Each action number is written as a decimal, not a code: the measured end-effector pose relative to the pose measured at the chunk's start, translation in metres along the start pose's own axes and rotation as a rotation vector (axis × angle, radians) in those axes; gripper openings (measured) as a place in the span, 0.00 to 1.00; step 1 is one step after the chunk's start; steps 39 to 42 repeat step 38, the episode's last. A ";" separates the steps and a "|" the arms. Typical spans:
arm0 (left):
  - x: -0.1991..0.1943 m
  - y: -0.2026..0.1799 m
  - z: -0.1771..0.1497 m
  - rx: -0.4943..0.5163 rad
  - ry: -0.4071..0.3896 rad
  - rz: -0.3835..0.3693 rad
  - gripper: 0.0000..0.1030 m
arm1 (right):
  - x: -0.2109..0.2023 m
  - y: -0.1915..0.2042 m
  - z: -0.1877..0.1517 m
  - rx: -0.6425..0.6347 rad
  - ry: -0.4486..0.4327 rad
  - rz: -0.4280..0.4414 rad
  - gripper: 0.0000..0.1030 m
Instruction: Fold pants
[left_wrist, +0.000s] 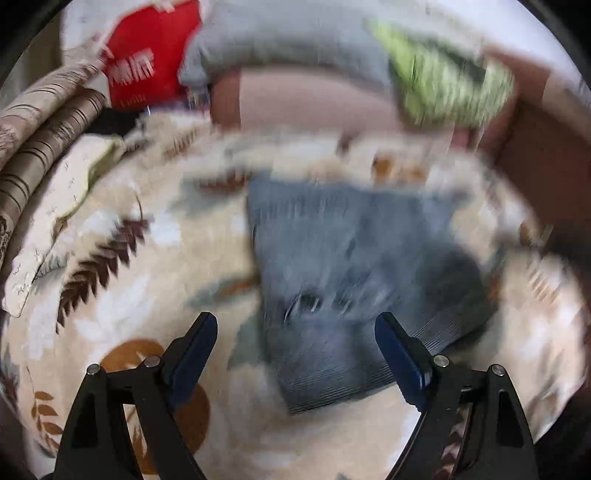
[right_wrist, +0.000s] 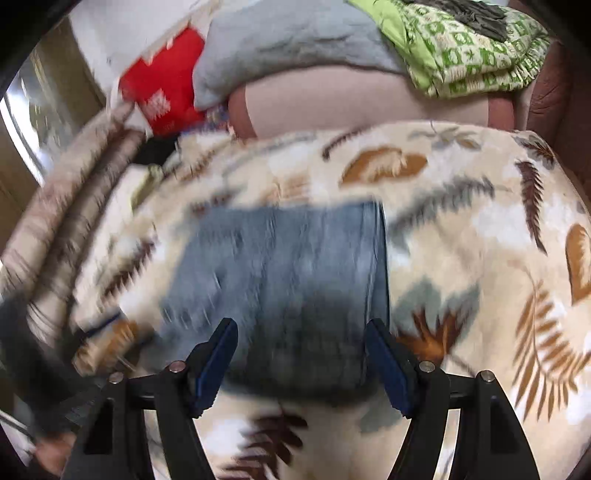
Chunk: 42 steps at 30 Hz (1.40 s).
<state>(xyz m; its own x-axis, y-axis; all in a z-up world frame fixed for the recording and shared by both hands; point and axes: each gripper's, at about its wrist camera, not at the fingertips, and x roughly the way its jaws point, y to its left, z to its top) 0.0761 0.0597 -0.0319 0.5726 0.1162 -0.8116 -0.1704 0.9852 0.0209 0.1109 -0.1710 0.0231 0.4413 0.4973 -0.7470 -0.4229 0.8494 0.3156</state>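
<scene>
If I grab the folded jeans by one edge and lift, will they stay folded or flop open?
The folded jeans are soft denim, so a one-edge lift would probably let the layers sag and open. Stacked layers suggest they are fairly heavy for their size. The fleece blanket looks plush, so pushing them may drag and bunch rather than slide. Both the left gripper and right gripper are open.

- You can see a cream blanket (right_wrist: 461, 229) with brown and grey leaves on it. It covers the bed.
- A red bag (right_wrist: 162, 88) with white writing sits at the back left.
- A grey pillow (right_wrist: 288, 40) lies just beside the red bag.
- A green and white cloth (right_wrist: 472, 62) is folded at the back right.
- A striped brown cloth (left_wrist: 48, 136) is bunched on the left.
</scene>
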 end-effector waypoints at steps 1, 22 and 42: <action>0.012 0.001 -0.005 -0.006 0.029 -0.011 0.87 | 0.000 -0.001 0.016 0.025 -0.002 0.041 0.73; -0.043 -0.008 -0.020 -0.083 -0.033 -0.052 0.91 | -0.021 0.002 -0.013 -0.049 0.051 -0.041 1.00; -0.074 -0.036 -0.008 -0.041 -0.049 -0.064 1.00 | -0.054 -0.001 -0.062 -0.164 0.039 -0.173 1.00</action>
